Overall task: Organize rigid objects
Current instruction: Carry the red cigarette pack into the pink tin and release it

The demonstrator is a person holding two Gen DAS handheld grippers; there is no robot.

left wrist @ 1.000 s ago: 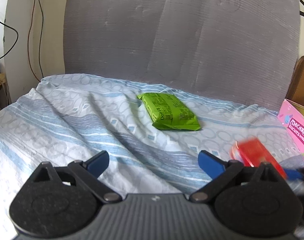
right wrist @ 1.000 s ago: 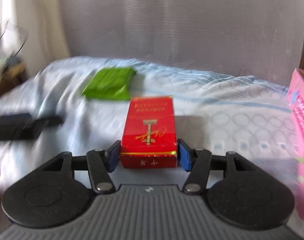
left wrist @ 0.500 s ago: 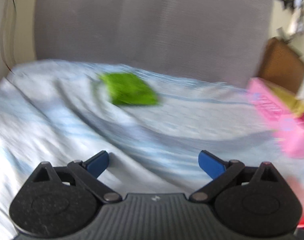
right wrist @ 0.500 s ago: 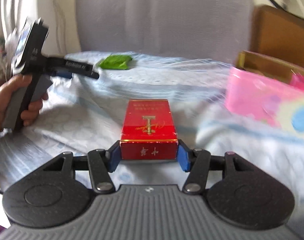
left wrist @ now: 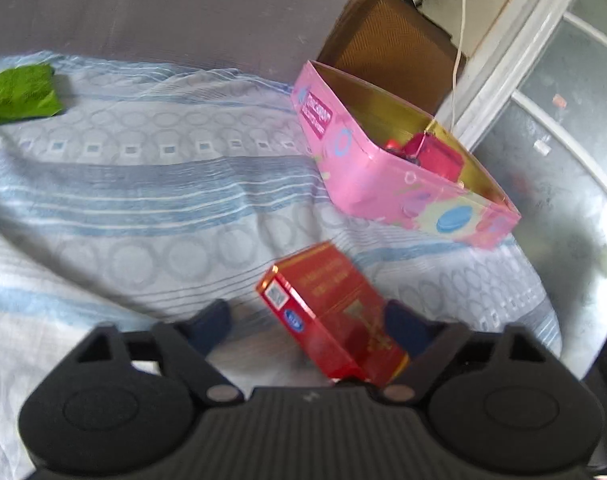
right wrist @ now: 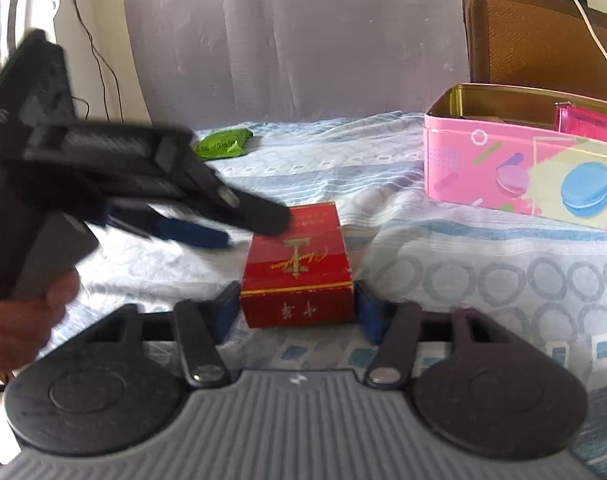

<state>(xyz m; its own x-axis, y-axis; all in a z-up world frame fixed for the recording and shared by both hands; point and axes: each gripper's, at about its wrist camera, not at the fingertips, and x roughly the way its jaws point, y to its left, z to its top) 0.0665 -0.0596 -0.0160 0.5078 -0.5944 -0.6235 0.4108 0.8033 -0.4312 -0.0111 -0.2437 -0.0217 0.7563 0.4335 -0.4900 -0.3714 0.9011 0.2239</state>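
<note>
A red cigarette box [right wrist: 297,268] sits between the blue pads of my right gripper [right wrist: 297,310], which is shut on it just above the bedsheet. In the left wrist view the same red box [left wrist: 331,312] lies tilted between the spread fingers of my left gripper [left wrist: 307,326], which is open around it without clamping. The left gripper [right wrist: 207,224] shows in the right wrist view, reaching over the box's far end. A pink macaron tin [left wrist: 395,168], open, holds a red item [left wrist: 435,156]; it also shows in the right wrist view [right wrist: 515,172].
A green packet [left wrist: 21,94] lies far back on the blue-patterned sheet [left wrist: 143,184], and shows in the right wrist view [right wrist: 221,144]. A grey headboard [right wrist: 287,36] rises behind. A brown case [left wrist: 387,48] and a white cable [left wrist: 459,52] stand beyond the tin.
My left gripper has swung right and closed in on the red box held by the right gripper. The right gripper has lowered the box toward the sheet near the pink tin.
</note>
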